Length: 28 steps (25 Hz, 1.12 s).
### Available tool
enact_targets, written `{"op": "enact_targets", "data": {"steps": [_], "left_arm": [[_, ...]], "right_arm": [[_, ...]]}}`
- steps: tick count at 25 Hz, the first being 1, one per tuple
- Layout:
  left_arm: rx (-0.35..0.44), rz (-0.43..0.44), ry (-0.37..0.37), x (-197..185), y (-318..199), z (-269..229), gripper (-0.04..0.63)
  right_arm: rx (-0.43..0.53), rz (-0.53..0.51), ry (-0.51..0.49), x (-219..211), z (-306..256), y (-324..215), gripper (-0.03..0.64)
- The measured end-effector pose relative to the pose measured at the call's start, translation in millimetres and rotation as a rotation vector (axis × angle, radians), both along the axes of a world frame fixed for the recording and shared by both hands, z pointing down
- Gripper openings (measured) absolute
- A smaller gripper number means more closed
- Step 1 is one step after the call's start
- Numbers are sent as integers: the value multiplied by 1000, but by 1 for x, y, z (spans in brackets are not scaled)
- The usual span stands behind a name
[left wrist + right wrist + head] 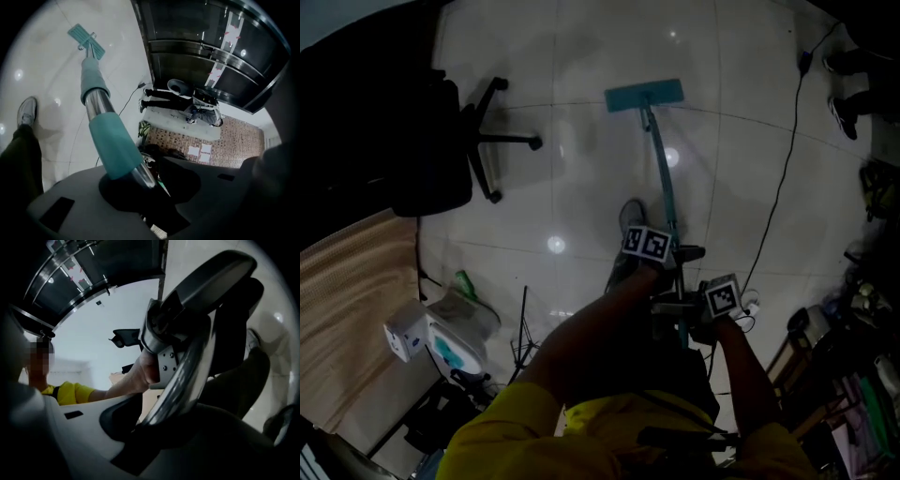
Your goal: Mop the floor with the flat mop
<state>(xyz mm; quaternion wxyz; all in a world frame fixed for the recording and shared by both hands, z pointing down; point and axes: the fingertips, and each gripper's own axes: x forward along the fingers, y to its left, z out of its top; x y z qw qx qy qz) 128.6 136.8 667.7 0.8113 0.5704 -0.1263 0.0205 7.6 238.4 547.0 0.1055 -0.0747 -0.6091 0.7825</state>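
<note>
Flat mop (644, 95) — teal head lying flat on the tiled floor (581, 56), to the right of the office chair (441, 141). We grip its handle (96, 101) with both claws: left claw (134, 176) clamped just below the teal sleeve, right claw (160, 419) clamped on bare chrome — farther from the chair.

Glossy, seemingly tiled floor (581, 197), mop head (644, 95), chair (487, 141)
</note>
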Motion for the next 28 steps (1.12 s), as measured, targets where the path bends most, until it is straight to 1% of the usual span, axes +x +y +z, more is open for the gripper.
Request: {"op": "enact_targets", "data": {"steps": [1, 4, 6, 8, 9, 11, 13, 15, 18, 20, 21, 23, 25, 26, 28], "left_arm": [[13, -11, 6, -7, -26, 9, 126], [53, 1, 30, -27, -98, 30, 123], [78, -16, 21, -39, -139, 39, 123], [88, -16, -10, -45, -158, 46, 117], [90, 3, -27, -44, -156, 48, 117], [83, 50, -41, -37, -126, 46, 114], [66, 88, -17, -27, -73, 33, 115], [35, 89, 16, -17, -9, 13, 115], [-34, 108, 29, 0, 84, -21, 115], [-64, 126, 27, 9, 122, -36, 115], [-68, 120, 27, 10, 129, -38, 115], [-57, 96, 30, 7, 118, -31, 117], [-33, 92, 21, -1, 87, -15, 117], [-17, 88, 14, -6, 66, -6, 118], [20, 60, 10, -12, 14, 15, 118]], "right_arm": [[10, 21, -3, -7, 11, -24, 110], [36, 70, 7, -24, 45, -91, 112], [3, 140, -10, -33, 56, -130, 103], [-20, 191, -57, -42, 54, -150, 101], [-21, 192, -69, -44, 51, -148, 98], [-29, 167, -74, -43, 42, -120, 92], [-53, 125, -57, -39, 27, -69, 92], [-94, 99, -15, -31, 9, -8, 92], [-156, 117, 18, -15, -26, 73, 92], [-165, 140, 26, -8, -40, 104, 94], [-158, 147, 29, -6, -42, 109, 94], [-112, 132, 17, -9, -36, 97, 101], [-49, 91, -4, -15, -22, 70, 121], [-23, 87, -9, -18, -10, 51, 123], [21, 125, -8, -19, 19, 6, 118]]}}
